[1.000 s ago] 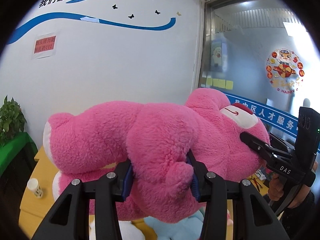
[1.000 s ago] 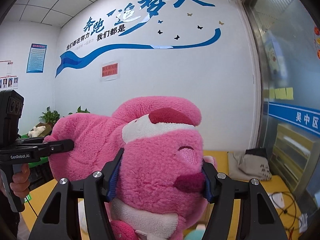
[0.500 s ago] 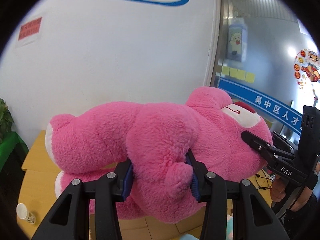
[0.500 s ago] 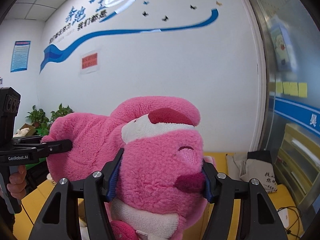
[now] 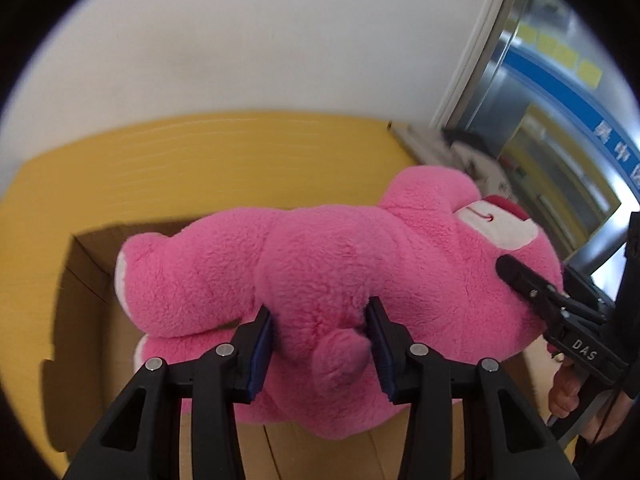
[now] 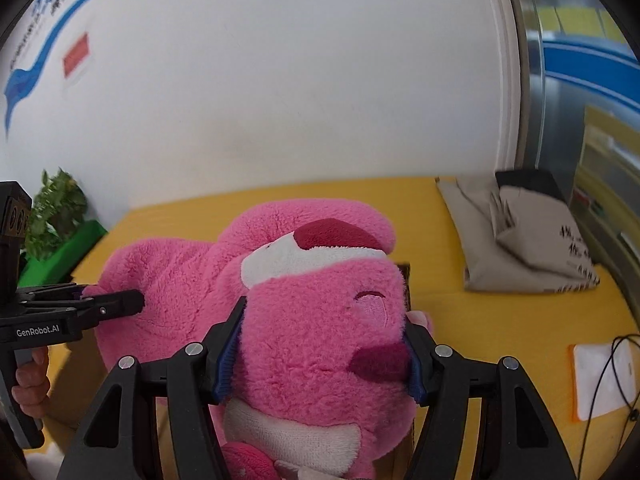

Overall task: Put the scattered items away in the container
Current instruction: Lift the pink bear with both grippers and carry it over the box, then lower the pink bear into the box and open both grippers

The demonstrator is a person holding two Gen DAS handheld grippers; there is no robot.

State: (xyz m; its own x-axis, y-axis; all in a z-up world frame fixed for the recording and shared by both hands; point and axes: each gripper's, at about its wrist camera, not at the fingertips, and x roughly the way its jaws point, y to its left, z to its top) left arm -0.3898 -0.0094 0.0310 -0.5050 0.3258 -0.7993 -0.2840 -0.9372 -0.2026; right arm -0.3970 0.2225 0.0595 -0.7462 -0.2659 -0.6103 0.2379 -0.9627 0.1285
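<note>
A big pink plush bear [image 5: 320,276] hangs between both grippers above an open cardboard box [image 5: 84,280] on the yellow floor. My left gripper [image 5: 320,336] is shut on the bear's rump just above its small tail, blue pads pressed into the fur. My right gripper [image 6: 324,348] is shut on the bear's head [image 6: 320,320], one pad at the cheek and one by the dark red nose. In the left wrist view the right gripper's finger [image 5: 520,276] shows at the bear's face; in the right wrist view the left gripper's finger [image 6: 116,304] shows at its back. The box's inside is mostly hidden by the bear.
A yellow mat [image 6: 480,320] runs to a white wall. On the right lie a grey cloth bag [image 6: 520,248], a white pad with orange edge [image 6: 600,380] and a black cable [image 6: 608,372]. A potted plant on a green stand [image 6: 56,216] is at the left. Glass partition [image 5: 560,120] at right.
Both grippers have carried the bear downward and tipped towards the floor; the wall lettering has left the views and the cardboard box and yellow mat now show beneath the bear. Both grips are unchanged.
</note>
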